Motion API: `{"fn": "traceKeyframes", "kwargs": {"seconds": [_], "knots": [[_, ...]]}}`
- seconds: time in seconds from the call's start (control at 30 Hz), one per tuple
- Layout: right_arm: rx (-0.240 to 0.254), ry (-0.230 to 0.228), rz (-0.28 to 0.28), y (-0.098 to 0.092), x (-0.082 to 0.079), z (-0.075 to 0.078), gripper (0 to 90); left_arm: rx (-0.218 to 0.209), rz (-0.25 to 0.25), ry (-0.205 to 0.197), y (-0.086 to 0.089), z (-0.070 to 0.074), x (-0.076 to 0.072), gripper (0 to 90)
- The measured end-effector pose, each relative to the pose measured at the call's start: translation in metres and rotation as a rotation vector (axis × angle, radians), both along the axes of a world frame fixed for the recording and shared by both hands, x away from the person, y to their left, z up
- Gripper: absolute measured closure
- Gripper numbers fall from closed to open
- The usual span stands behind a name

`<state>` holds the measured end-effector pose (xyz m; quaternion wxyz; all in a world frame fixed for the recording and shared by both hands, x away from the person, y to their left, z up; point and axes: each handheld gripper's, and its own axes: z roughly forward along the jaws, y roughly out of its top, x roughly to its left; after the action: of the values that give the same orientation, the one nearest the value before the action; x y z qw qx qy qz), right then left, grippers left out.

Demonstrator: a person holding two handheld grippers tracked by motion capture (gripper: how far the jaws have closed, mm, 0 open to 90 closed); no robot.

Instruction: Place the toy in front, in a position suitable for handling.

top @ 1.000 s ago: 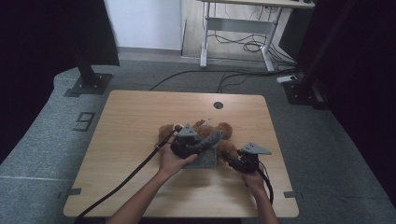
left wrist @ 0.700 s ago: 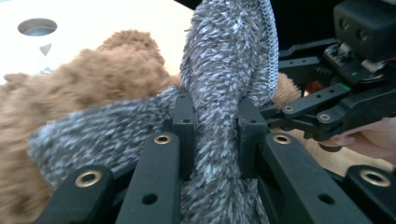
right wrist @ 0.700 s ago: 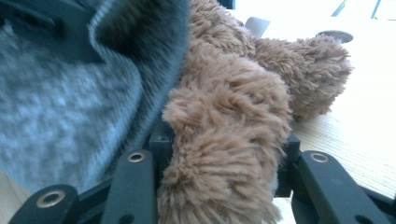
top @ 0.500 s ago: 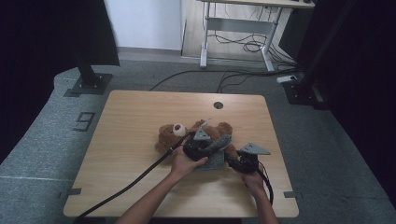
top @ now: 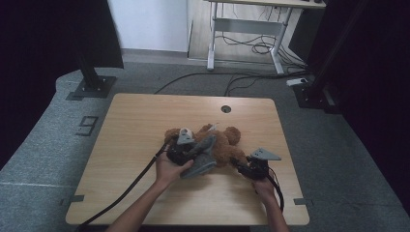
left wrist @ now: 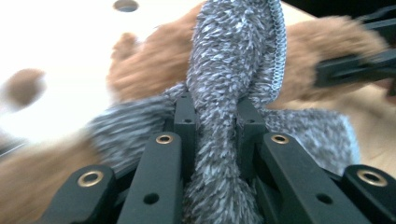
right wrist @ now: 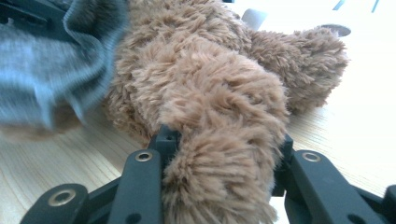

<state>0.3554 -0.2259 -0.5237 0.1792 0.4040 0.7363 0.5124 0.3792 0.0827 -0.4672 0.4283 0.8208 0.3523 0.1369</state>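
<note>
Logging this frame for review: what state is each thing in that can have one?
Teddy bear: lying on the table, one limb gripped.
Grey knit garment: bunched, partly over the bear, pinched in a fold.
Left gripper: shut on the grey knit garment.
Right gripper: its fingers have just been closing, now shut on the bear's limb.

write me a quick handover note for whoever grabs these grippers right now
Left gripper: shut on a bunched fold of the grey knit garment.
Right gripper: shut on a limb of the brown teddy bear.
The bear lies mid-table, with the garment draped over its near side.
Done: both grips set.
Left: working the garment along the bear; which way is unclear.
</note>
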Motion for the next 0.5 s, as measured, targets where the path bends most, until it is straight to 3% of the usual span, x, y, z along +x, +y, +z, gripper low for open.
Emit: {"fn": "traceKeyframes", "kwargs": {"seconds": [0.03, 0.07, 0.1, 0.2, 0.23, 0.33, 0.5], "knots": [[0.000, 0.000, 0.000, 0.000, 0.000, 0.000, 61.1, 0.000, 0.000, 0.000, 0.000, 0.000, 0.000, 75.6], [0.002, -0.003, 0.004, -0.001, 0.000, 0.000, 61.0, -0.033, 0.013, 0.018, 0.020, -0.002, 0.001, 75.7], [0.002, -0.003, 0.004, -0.001, 0.000, 0.000, 61.0, -0.033, 0.013, 0.018, 0.020, -0.002, 0.001, 75.8], [0.005, -0.002, 0.007, 0.000, 0.000, -0.001, 61.0, -0.066, 0.067, 0.010, 0.053, 0.000, -0.001, 75.7], [0.005, -0.002, 0.007, 0.000, 0.000, -0.001, 61.0, -0.066, 0.067, 0.010, 0.053, 0.000, -0.001, 75.7], [0.014, 0.005, 0.004, 0.000, 0.001, -0.002, 60.9, -0.070, 0.127, 0.007, 0.080, 0.003, 0.001, 75.6], [0.018, 0.007, 0.006, -0.001, 0.001, -0.002, 60.9, -0.063, 0.147, 0.011, 0.093, -0.004, 0.002, 75.3]]}}
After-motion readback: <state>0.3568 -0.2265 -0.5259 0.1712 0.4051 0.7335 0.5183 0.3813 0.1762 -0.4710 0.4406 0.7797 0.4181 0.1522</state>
